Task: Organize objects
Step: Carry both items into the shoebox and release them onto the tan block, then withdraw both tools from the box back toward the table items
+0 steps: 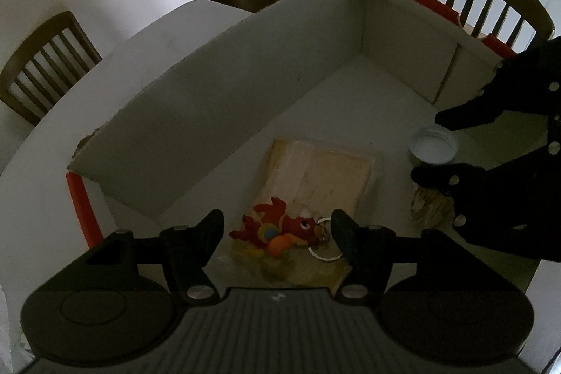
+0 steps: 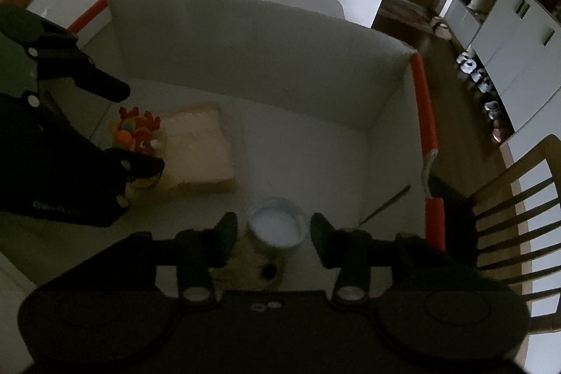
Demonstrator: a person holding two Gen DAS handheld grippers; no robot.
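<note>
Red plush, that is the dragon point(image 1: 277, 226), a small keychain toy lying in the white box point(image 1: 217, 86) at its left end, on a clear wrapper, with its metal ring point(image 1: 324, 253) toward the right. The left gripper point(image 1: 277, 233) hangs over it with jaws apart, one finger on each side, neither pad touching; it holds nothing. I judge the toy soft and light: it will squash under the pads, so a pinch across the body should hold better than the thin, slippery ring.

Just beyond it lies a tan pad point(image 1: 319, 174), flat and probably spongy.

Further right stands the jar point(image 2: 275, 228), with a white lid and a body that looks pale and patterned. The right gripper point(image 2: 273, 233) straddles the lid with its jaws open, a gap showing on both sides, gripping nothing. The jar seems rigid and heavier than the toy; the lid's rim looks the firmest place to take hold, though a smooth edge may slip.

No brand, label or writing can be read on any of these; the light is dim.
</note>
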